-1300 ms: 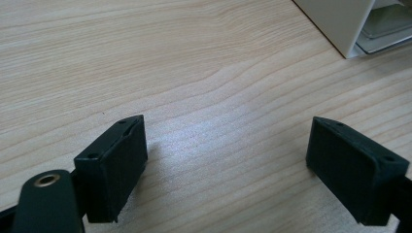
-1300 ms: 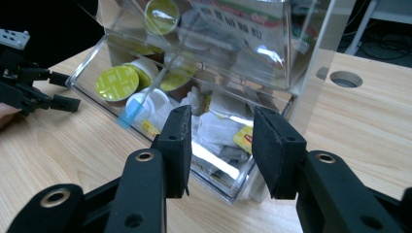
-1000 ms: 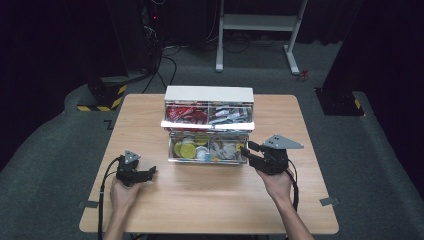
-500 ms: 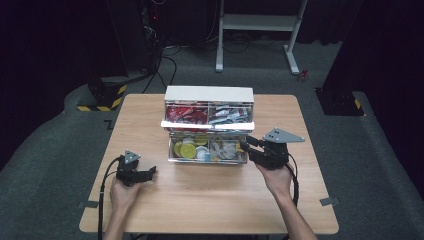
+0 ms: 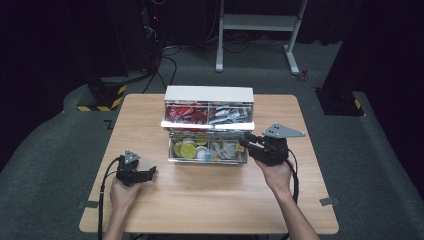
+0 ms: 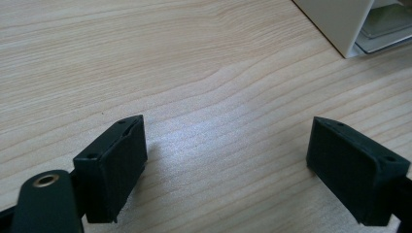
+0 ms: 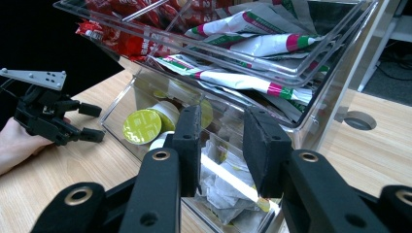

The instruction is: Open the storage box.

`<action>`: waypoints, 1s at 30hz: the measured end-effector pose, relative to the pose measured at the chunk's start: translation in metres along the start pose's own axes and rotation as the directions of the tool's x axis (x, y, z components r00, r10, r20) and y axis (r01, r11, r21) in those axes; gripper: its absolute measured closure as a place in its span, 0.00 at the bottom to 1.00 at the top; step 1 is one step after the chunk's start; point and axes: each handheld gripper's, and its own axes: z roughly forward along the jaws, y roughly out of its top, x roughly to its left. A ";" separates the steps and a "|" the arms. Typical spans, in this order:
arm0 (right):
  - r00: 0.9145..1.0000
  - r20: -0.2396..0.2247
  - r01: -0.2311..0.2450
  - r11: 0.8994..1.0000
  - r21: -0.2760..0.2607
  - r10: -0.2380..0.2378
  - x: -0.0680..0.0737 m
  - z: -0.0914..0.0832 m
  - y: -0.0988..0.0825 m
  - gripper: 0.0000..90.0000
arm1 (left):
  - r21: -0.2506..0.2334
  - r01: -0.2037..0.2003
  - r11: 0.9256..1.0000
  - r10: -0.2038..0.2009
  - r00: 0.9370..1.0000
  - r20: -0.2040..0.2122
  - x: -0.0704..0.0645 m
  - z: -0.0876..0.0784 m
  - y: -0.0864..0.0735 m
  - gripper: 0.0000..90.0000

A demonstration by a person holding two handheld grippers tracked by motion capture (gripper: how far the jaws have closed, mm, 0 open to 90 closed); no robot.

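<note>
Right now the right gripper [image 7: 221, 145] has just been closing, nothing between its jaws, at the clear organizer's [image 5: 207, 131] lower bin; the left gripper [image 6: 228, 160] rests spread on the table [image 6: 194, 63].

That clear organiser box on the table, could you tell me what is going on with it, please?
A person works two hand-held grippers at the table. The right gripper, jaws just narrowed with nothing visibly gripped, sits at the right front corner of the organiser box, over its open lower drawer of round pods and packets. The left gripper rests open on bare wood.
</note>
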 end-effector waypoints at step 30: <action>0.999 0.036 0.001 1.000 -0.018 -0.001 0.003 0.017 0.021 0.77 | 0.000 -0.002 1.000 0.002 1.000 -0.001 0.000 0.000 0.000 0.16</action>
